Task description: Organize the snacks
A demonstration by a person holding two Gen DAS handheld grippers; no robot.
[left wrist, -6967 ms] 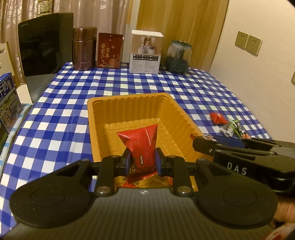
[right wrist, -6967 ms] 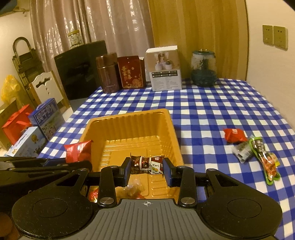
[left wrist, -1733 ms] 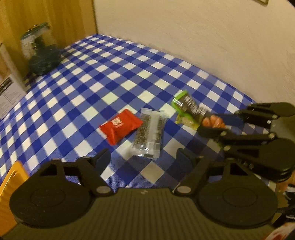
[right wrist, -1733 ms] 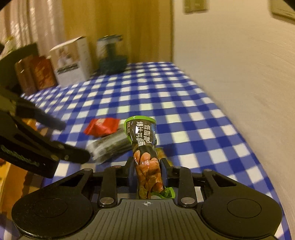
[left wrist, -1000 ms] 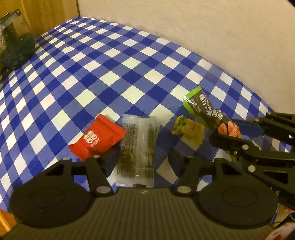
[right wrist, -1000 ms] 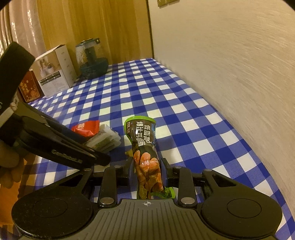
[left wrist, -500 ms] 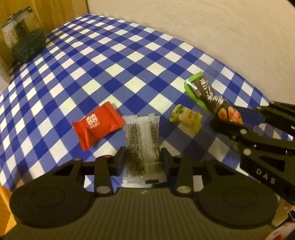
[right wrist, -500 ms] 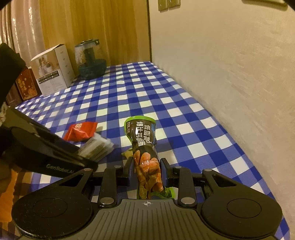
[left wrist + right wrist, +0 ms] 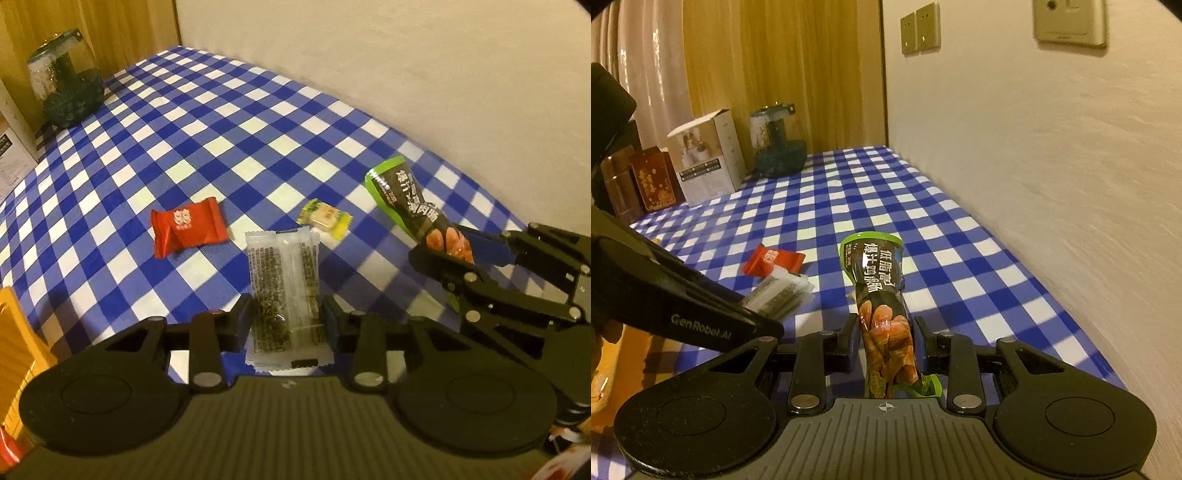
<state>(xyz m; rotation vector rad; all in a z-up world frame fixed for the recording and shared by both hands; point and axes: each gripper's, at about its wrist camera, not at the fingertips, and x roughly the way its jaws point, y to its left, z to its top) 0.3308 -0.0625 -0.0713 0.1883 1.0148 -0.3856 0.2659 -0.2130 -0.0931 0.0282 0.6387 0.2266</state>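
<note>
My left gripper (image 9: 287, 323) is shut on a clear packet of dark seaweed snack (image 9: 284, 284), lifted off the blue checked tablecloth (image 9: 207, 122). To its right, my right gripper (image 9: 439, 254) is shut on a green and black pouch with a meat picture (image 9: 410, 206). In the right wrist view that pouch (image 9: 882, 310) stands upright between the closed pads of the right gripper (image 9: 886, 343), and the clear packet (image 9: 779, 291) pokes out past the left gripper's arm. A red candy (image 9: 186, 229) and a small yellow candy (image 9: 325, 218) lie on the cloth.
An orange tray's corner (image 9: 16, 339) shows at the left edge. A green glass jar (image 9: 66, 92) stands at the far end by a white box (image 9: 709, 158) and dark red tins (image 9: 655, 177). A cream wall (image 9: 1034, 184) runs along the table's right side.
The left gripper closed on the clear packet and raised it off the cloth. The right gripper, still holding the green pouch, rose and drew back; the yellow candy now lies uncovered.
</note>
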